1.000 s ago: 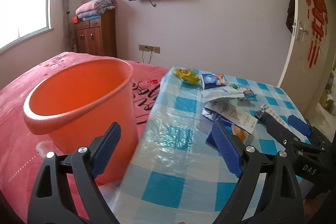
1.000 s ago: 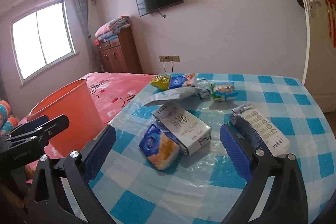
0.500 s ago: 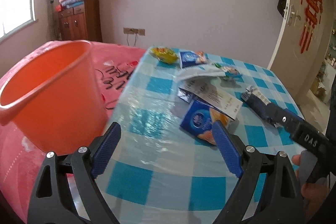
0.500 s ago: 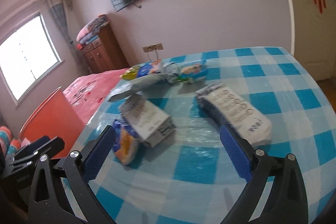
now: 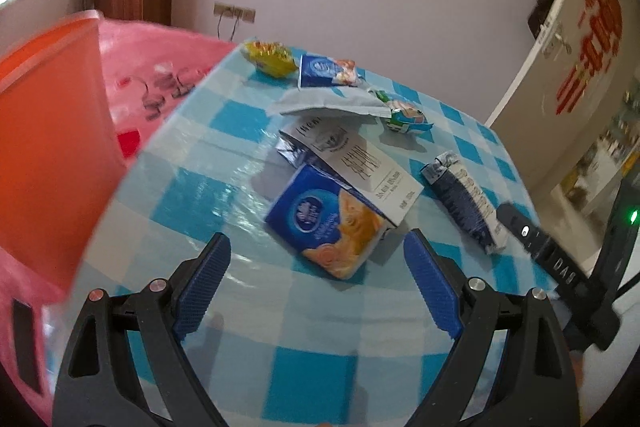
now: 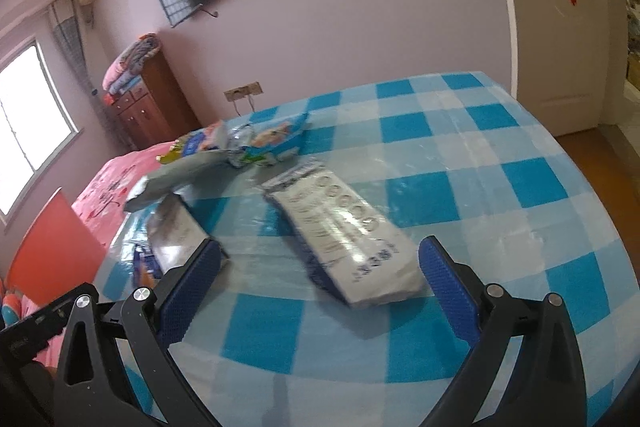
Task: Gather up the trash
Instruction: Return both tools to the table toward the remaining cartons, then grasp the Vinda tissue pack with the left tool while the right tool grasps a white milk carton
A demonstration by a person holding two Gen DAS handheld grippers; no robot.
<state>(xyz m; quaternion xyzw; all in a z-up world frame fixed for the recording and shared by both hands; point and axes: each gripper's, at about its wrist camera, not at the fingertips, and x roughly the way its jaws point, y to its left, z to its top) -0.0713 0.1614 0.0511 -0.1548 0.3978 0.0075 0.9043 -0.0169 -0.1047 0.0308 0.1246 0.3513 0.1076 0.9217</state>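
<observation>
Wrappers lie scattered on a blue-and-white checked table (image 5: pixel 312 359). In the left wrist view a blue and orange snack pack (image 5: pixel 326 221) lies just ahead of my open left gripper (image 5: pixel 316 263), partly under a white carton (image 5: pixel 352 157). Nothing sits between the left fingers. In the right wrist view a long white and blue packet (image 6: pixel 340 231) lies just beyond my open right gripper (image 6: pixel 320 271), between the lines of its fingers but untouched. An orange bucket (image 5: pixel 48 155) stands on the pink bed to the left of the table. My right gripper's finger (image 5: pixel 540 247) shows at the right of the left wrist view.
Farther back lie a grey pouch (image 5: pixel 332 103), a yellow wrapper (image 5: pixel 270 57), a blue bag (image 5: pixel 326 71) and a green and white pack (image 5: pixel 406 113). A pink bed (image 5: pixel 160 67) borders the table's left side. A white door (image 6: pixel 560 7) stands at the right.
Both grippers moved forward and tilted down toward the table. The blue and orange pack and the long packet now lie much closer to the fingers. The bucket slid to the left edge.
</observation>
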